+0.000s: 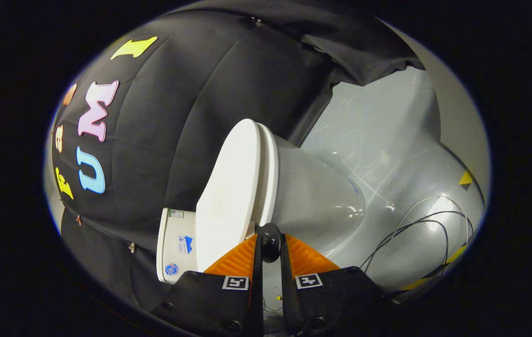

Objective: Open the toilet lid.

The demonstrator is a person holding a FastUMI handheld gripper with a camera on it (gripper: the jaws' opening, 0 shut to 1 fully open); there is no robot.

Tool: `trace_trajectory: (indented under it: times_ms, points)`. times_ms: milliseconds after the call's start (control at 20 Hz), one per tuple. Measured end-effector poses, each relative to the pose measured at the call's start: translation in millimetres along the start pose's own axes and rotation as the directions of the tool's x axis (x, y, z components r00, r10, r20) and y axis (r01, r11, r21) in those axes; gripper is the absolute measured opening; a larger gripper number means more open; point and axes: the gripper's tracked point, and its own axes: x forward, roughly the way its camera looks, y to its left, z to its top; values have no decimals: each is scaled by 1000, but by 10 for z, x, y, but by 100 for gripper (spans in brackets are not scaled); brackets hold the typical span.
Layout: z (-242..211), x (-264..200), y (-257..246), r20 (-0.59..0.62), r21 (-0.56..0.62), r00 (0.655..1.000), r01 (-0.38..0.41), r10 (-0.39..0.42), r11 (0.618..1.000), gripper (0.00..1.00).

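Jaws stand nearly closed, with a narrow gap between them, and a small dark round knob (270, 242) sits right in that gap at the fingertips; both fingers (239, 260) look pressed against its sides, so the gripper (270, 248) seems clenched on the knob. It sits at the near edge of the toilet (313, 196), where the lid (231, 187) meets the seat (268, 173). The whole scene appears rolled sideways: the lid faces left toward the black cloth wall (177, 93), lying flat against the seat, not lifted. The bowl bulges to the right of the seat, pale and glossy. The tank (174, 245) shows to the left of the fingers, behind the lid, with small stickers on it. Beyond the bowl, to the right, lies a grey shiny floor (387, 131), and thin cables (427, 222) loop across it near the bowl's base
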Motion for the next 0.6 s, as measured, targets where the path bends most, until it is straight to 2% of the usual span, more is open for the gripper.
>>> trace_trajectory:
  times_ms: [100, 150, 250, 450, 600]
  points:
    - [77, -87, -12, 13, 22, 1000, -4, 4, 1000, 16]
    - [77, 10, -42, 9, 60, 1000, -2, 1, 998, 10]
    - [11, -7, -14, -5, 79, 1000, -7, 7, 997, 10]
    - [17, -11, 50, 4, 5, 1000, 31, -31, 1000, 10]
    - [75, -120, 167, 8, 31, 1000, 30, -30, 999, 9]
